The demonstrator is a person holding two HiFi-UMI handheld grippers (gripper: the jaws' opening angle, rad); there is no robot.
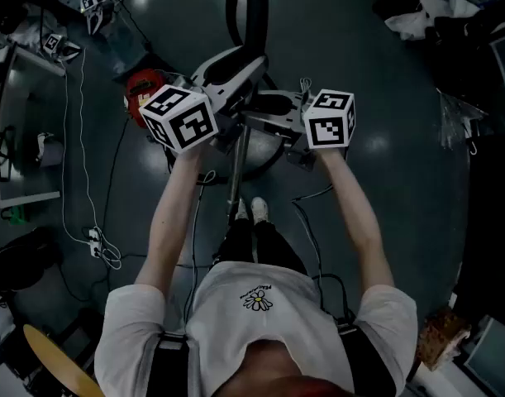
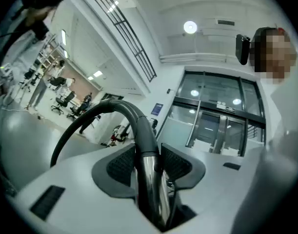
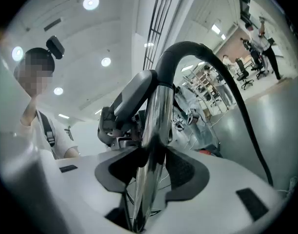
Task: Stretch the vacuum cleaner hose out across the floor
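In the head view both grippers are held up in front of the person at the same height. Between them a chrome vacuum tube [image 1: 235, 174] hangs down toward the floor. The black hose [image 1: 246, 7] loops off its top end. My left gripper [image 1: 234, 98] is shut on the chrome tube [image 2: 151, 189], its pads [image 2: 175, 162] pressed on either side just below the hose cuff [image 2: 139, 130]. My right gripper [image 1: 264, 121] is shut on the same tube [image 3: 156, 126]; the left gripper [image 3: 131, 99] shows behind it, and the hose [image 3: 227, 77] arcs away to the right.
The red vacuum cleaner body [image 1: 143, 89] sits on the dark floor behind the left gripper. A white cable and power strip [image 1: 97, 240] lie at the left. Clutter lines the top right corner [image 1: 426, 11]; a box [image 1: 442, 337] stands at the bottom right. The person's feet [image 1: 252, 210] are below the tube.
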